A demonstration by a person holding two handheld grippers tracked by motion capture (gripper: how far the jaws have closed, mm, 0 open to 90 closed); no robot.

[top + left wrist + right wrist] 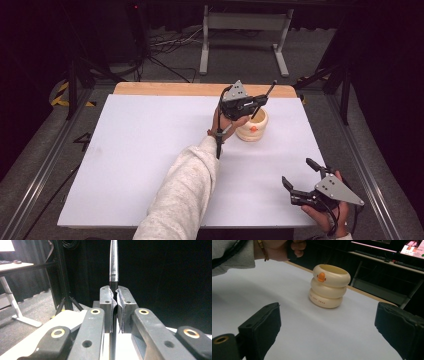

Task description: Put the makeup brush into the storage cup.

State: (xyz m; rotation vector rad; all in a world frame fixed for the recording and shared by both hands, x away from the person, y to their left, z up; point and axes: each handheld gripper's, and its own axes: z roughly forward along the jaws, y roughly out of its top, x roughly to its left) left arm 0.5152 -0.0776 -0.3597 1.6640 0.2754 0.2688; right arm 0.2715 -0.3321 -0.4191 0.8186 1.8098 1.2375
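Observation:
A cream cup shaped like stacked rings, with an orange beak on its side [253, 130] [328, 287], stands upright at the back right of the white table top [150, 150]. My left gripper [263, 99] [114, 293] hovers just over the cup's rim, shut on a thin black rod [271, 88] [113, 265]. The rod slants through the jaws, and its lower end points down into the cup's mouth. My right gripper [297, 171] [329, 327] rests low near the table's front right corner. It is open, has nothing between its pads and faces the cup.
A wooden strip [165, 89] borders the table's far edge. Beyond it are a white desk frame [245, 30], floor cables and black stand legs [62, 290]. A sleeved forearm [185, 190] crosses the middle of the table. The table's left half is bare white.

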